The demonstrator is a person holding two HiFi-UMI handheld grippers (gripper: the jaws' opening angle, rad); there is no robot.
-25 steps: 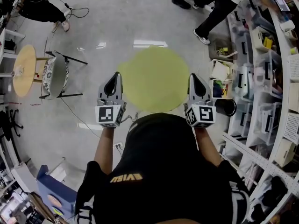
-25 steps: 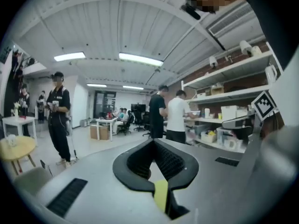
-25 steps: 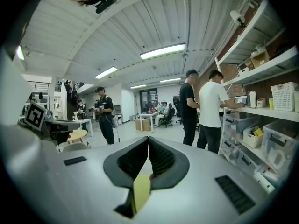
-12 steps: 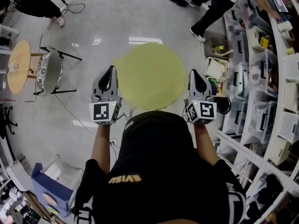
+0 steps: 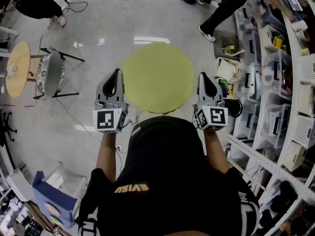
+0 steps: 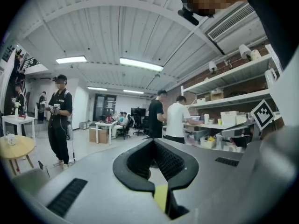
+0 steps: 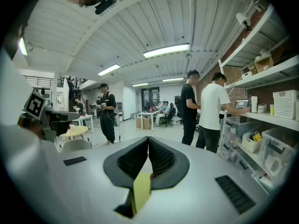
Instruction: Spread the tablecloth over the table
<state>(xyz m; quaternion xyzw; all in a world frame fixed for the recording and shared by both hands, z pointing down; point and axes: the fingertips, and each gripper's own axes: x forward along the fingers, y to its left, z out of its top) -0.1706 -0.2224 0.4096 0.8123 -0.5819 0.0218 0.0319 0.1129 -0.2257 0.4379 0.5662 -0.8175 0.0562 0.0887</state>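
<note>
A round yellow-green tablecloth (image 5: 157, 75) lies flat and smooth as a disc over the table in front of me in the head view; its near edge is hidden behind my head. My left gripper (image 5: 116, 73) hangs at the disc's left rim and my right gripper (image 5: 204, 76) at its right rim, both pointing forward. The left gripper's (image 6: 153, 141) jaws meet at the tips, as do the right gripper's (image 7: 148, 138). A yellow sliver (image 6: 161, 197) (image 7: 141, 190) shows in the slot behind each pair of tips; I cannot tell whether cloth is pinched there.
Shelving with bins (image 5: 275, 82) runs down the right side, with a black round object (image 5: 235, 107) close to the right gripper. A chair (image 5: 51, 75) and a small wooden table (image 5: 15, 70) stand left. People (image 5: 216, 9) stand beyond the disc. A blue box (image 5: 54, 205) sits behind left.
The disc has slid slightly up and left in the head view. The left gripper has drifted a little to the left. Both grippers stay shut.
</note>
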